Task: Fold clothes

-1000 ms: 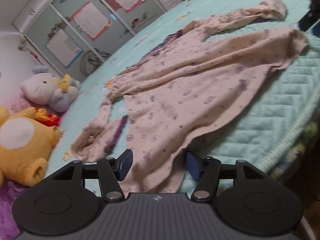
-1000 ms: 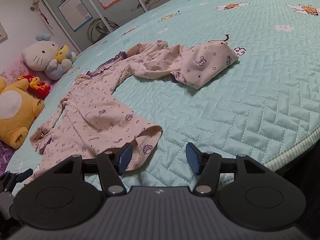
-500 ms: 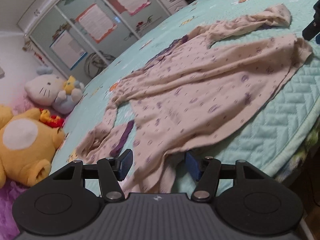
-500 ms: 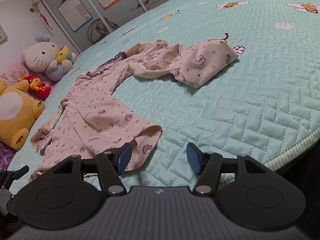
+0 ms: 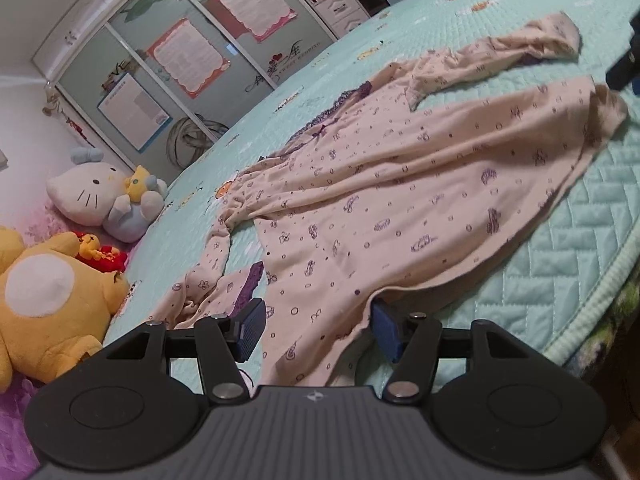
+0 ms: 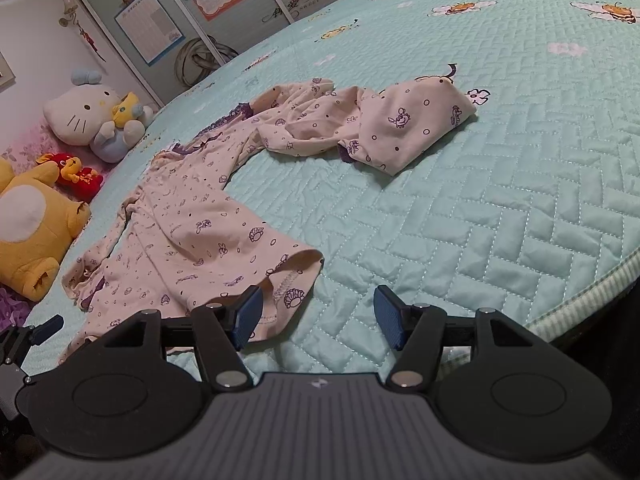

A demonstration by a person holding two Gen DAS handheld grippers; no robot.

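Left wrist view: a pale pink printed nightdress [image 5: 400, 200] lies spread on a bed with a mint quilted bedspread [image 5: 560, 272], its purple-trimmed neckline toward 11 o'clock and its hem toward 5 o'clock, near the bed's edge. One sleeve [image 5: 500, 52] stretches to 1 o'clock, its end folded over; the other sleeve [image 5: 208, 280] lies crumpled at 8 o'clock. The left gripper [image 5: 316, 326] stands open, its blue pads on either side of the hem corner, which hangs over the bed's edge between them; whether either pad touches the cloth cannot be told. Right wrist view: the same nightdress [image 6: 188, 224] runs from 9 o'clock toward the centre, with its far sleeve [image 6: 400, 124] bunched at 12 o'clock. The right gripper [image 6: 318, 316] is likewise open; the curled hem corner [image 6: 292, 276] lies just beside its left pad, while bare bedspread [image 6: 480, 220] shows between the jaws. Part of the left gripper [image 6: 24, 340] appears at 8 o'clock. Beyond the bed, at 9 to 10 o'clock in both views, sit a white cat plush [image 5: 104, 196], a yellow bear plush [image 5: 44, 304] and a small red toy [image 5: 100, 252]. A glass-fronted wardrobe [image 5: 168, 64] carrying posters stands at 11 o'clock. No container is visible.
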